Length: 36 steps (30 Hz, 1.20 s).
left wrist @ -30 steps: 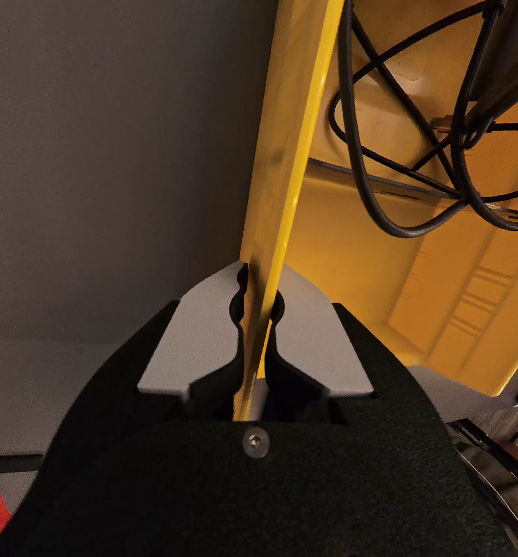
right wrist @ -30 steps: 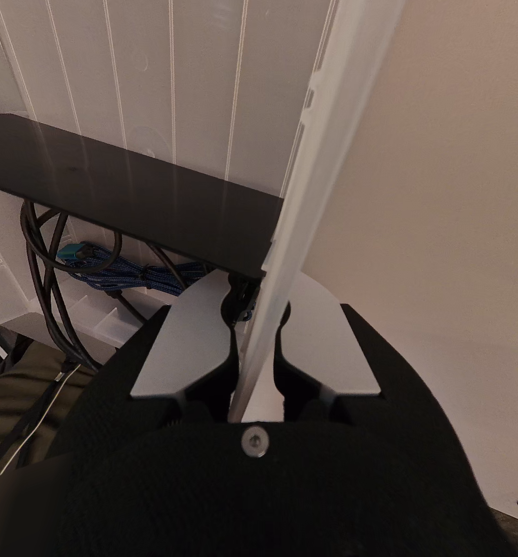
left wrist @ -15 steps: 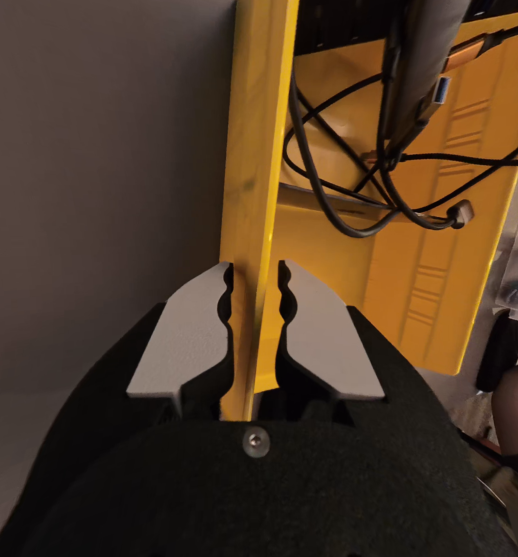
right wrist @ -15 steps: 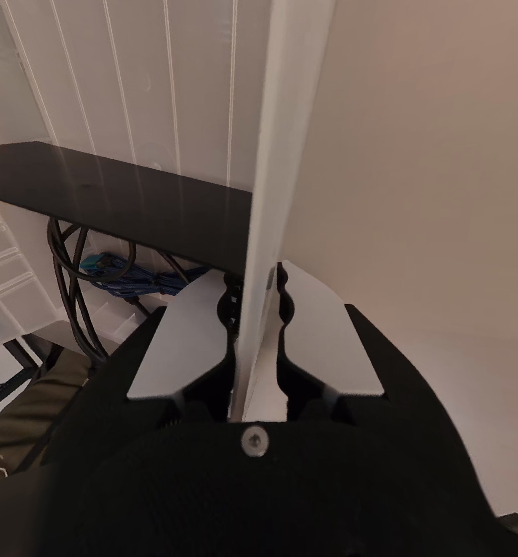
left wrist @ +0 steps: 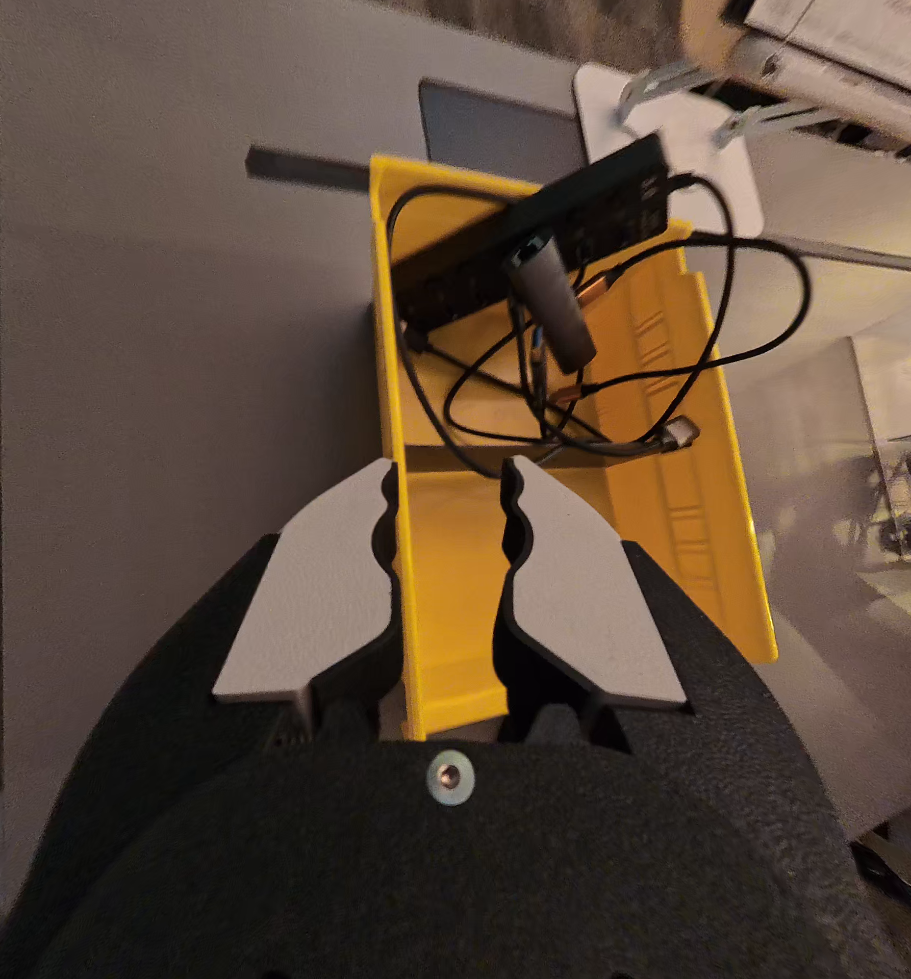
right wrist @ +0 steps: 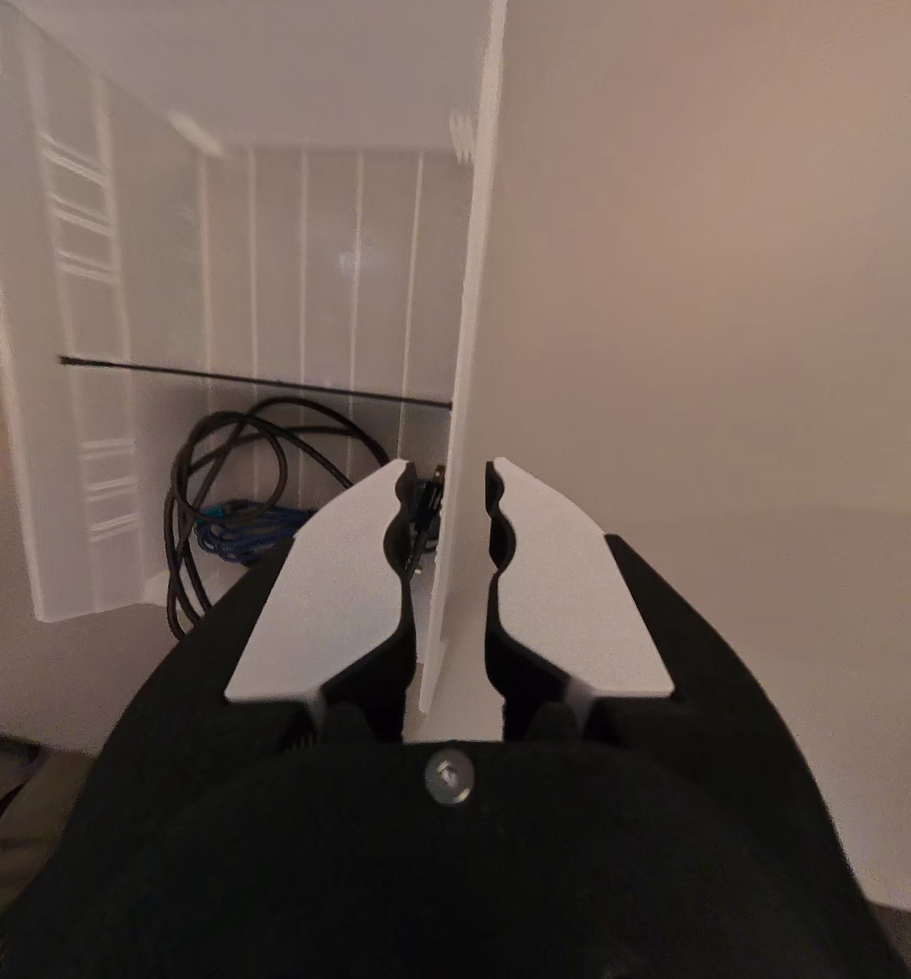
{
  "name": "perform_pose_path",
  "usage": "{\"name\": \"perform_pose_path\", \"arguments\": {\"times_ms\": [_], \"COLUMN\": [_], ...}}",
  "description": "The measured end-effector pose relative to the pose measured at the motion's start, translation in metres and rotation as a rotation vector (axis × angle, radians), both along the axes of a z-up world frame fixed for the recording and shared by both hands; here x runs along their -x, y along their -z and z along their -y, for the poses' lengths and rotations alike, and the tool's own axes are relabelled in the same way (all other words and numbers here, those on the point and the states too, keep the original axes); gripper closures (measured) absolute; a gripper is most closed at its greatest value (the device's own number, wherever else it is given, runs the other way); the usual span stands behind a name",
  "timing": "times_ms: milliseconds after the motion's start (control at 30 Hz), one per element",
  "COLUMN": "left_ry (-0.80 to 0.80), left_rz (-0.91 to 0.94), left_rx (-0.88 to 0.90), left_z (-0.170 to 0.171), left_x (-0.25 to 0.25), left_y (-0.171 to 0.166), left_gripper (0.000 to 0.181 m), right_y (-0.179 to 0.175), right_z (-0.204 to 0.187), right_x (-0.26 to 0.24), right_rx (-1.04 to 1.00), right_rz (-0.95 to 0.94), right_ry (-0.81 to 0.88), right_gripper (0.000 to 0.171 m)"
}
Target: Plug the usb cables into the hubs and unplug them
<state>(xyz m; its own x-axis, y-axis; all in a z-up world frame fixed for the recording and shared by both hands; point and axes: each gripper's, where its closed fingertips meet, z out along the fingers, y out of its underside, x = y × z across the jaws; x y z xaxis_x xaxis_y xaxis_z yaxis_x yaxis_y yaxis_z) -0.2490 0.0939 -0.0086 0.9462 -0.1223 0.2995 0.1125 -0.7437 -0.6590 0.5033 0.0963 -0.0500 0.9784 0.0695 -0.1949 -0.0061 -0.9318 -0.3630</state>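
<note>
A yellow bin (left wrist: pixel 670 530) sits on the grey table. It holds a long black hub (left wrist: pixel 591 212), a grey hub (left wrist: pixel 551 307) and tangled black USB cables (left wrist: pixel 761 339) with a loose metal plug (left wrist: pixel 681 432). My left gripper (left wrist: pixel 449 465) is open and straddles the bin's left wall without clamping it. A translucent white bin (right wrist: pixel 469 318) holds coiled black cables (right wrist: pixel 220 477) and a blue braided cable (right wrist: pixel 246 535) below a thin black divider (right wrist: pixel 257 379). My right gripper (right wrist: pixel 449 466) is open and straddles that bin's right wall.
The grey table (left wrist: pixel 178 318) stretches to the left of the yellow bin. A dark pad (left wrist: pixel 496 127) and a white rounded object (left wrist: pixel 708 138) lie beyond it. A clear container (left wrist: pixel 909 477) with cables is at the right. A pale wall (right wrist: pixel 708 318) is right of the white bin. The tips of one gripper are about 75 centimeters away from the tips of the other.
Both grippers have opened and let go of the bin walls they clamped. The yellow bin, tilted up before, now lies flat on the table, and the left view has pulled back.
</note>
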Motion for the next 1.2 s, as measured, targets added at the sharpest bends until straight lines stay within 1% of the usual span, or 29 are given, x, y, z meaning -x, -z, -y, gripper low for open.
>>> {"name": "perform_pose_path", "arguments": {"times_ms": [167, 333, 433, 467, 500, 633, 733, 767, 967, 1067, 1200], "left_ry": [0.081, 0.167, 0.209, 0.227, 0.245, 0.307, 0.376, 0.401, 0.536, 0.563, 0.557], "left_rz": [-0.032, -0.068, -0.08, -0.077, -0.072, -0.089, -0.192, -0.233, -0.486, -0.478, -0.473], "left_rx": [-0.122, -0.201, -0.24, -0.239, -0.234, -0.202, -0.192, -0.184, -0.173, -0.164, -0.172], "left_z": [-0.008, -0.016, -0.022, -0.024, -0.026, -0.037, -0.047, -0.051, -0.075, -0.086, -0.101], "left_x": [-0.022, -0.047, -0.06, -0.064, -0.069, -0.082, -0.088, -0.089, -0.086, -0.087, -0.087], "left_y": [-0.018, -0.022, -0.02, -0.018, -0.015, -0.003, 0.005, 0.008, 0.031, 0.037, 0.038], "left_gripper": [0.144, 0.142, 0.142, 0.142, 0.141, 0.141, 0.14, 0.139, 0.134, 0.131, 0.128], "right_y": [-0.074, -0.145, -0.177, -0.185, -0.191, -0.207, -0.21, -0.209, -0.197, -0.196, -0.195], "right_z": [-0.012, -0.021, -0.018, -0.017, -0.017, -0.018, -0.018, -0.019, -0.025, -0.026, -0.029], "right_x": [0.011, 0.034, 0.049, 0.055, 0.06, 0.077, 0.095, 0.1, 0.11, 0.111, 0.108], "right_rx": [-0.358, -0.765, -0.972, -1.032, -1.091, -1.298, -1.322, -1.317, -1.278, -1.274, -1.268], "right_rz": [0.025, 0.042, 0.036, 0.027, 0.02, -0.023, -0.138, -0.15, -0.039, -0.04, -0.034], "right_ry": [-0.038, -0.143, -0.198, -0.221, -0.239, -0.276, -0.33, -0.344, -0.4, -0.401, -0.392], "right_gripper": [0.145, 0.146, 0.144, 0.138, 0.128, 0.106, 0.106, 0.107, 0.109, 0.11, 0.112]}}
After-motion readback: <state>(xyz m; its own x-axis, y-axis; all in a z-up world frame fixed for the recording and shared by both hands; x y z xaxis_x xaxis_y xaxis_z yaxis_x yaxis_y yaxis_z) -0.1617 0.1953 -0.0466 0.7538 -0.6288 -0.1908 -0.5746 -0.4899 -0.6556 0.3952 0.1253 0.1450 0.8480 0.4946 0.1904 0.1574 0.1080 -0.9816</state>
